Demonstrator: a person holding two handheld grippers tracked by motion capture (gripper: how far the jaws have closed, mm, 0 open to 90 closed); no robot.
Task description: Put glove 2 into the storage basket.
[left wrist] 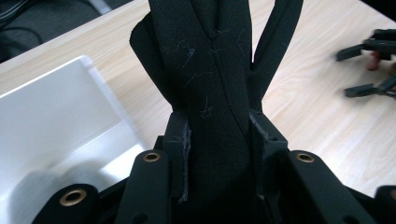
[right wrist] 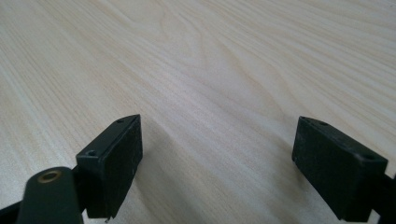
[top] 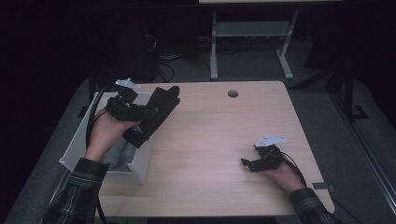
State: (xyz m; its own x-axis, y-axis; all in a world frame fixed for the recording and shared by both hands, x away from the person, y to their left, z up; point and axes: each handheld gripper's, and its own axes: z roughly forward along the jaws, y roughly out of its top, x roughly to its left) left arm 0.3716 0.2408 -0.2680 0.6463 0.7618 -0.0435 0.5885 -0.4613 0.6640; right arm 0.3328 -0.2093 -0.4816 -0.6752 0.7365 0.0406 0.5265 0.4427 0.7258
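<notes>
I see a black glove [top: 156, 113] flecked with pale lint, a white bin [top: 140, 161] at the left holding grey cloth [top: 120, 154], a light woodgrain table [top: 210, 140], black grippers, and dark green plaid sleeves [top: 81, 189].

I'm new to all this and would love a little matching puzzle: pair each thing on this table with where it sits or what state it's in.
Things:
1. left claw
2. right claw
3. white rectangular plastic bin
4. small dark round hole in the wooden tabletop

States or places:
A. at the table's left edge, light cloth inside
B. jaws spread over bare wood
C. near the table's far edge
D. clamped on a black fabric glove

Pairs: 1-D, 2-B, 3-A, 4-C
</notes>
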